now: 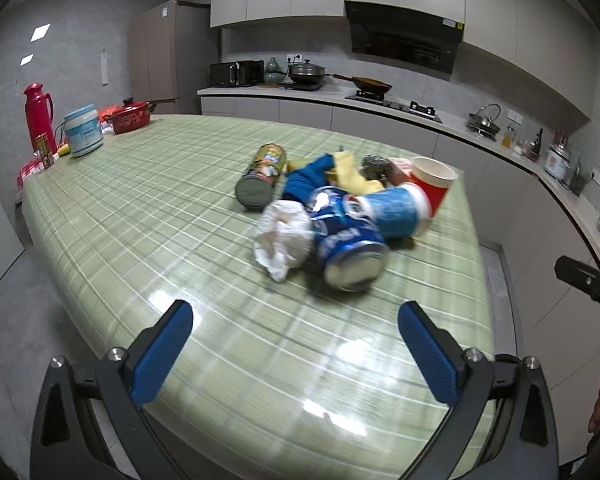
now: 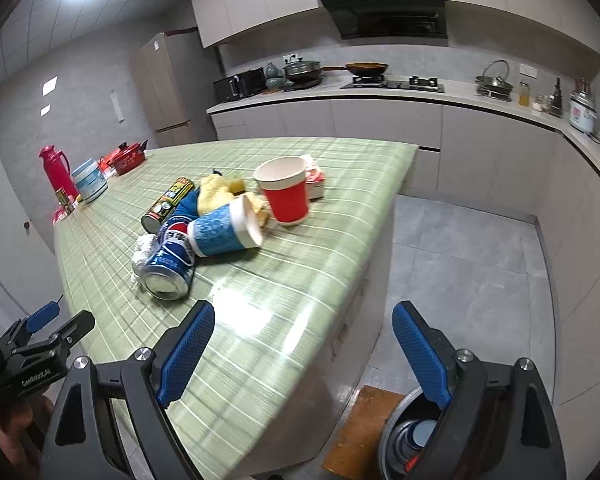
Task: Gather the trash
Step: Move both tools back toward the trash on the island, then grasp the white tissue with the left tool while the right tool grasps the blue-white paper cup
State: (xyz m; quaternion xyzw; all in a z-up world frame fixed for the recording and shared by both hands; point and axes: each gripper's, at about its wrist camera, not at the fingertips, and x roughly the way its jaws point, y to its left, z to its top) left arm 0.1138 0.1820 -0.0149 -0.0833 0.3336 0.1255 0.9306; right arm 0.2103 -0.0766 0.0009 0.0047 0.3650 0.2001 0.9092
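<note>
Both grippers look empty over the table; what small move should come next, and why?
Probably ease the left gripper forward onto the blue can: its jaws stand open and empty, and the can lies on its side as the nearest piece of the trash pile.

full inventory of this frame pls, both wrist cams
soda can: 1, blue, lying at pile's near end
tissue: 1, white, crumpled, against the soda can
blue cup: 1, on its side
red cup: 1, upright
tall can: 1, yellow-green, lying
cloths: blue and yellow, mid-pile
table: 1, green plaid cover
flask: 1, red, far corner
tub: 1, white-blue, beside the flask
pot: 1, red, far edge
bin: 1, on floor
left gripper: open, empty
right gripper: open, empty
</note>
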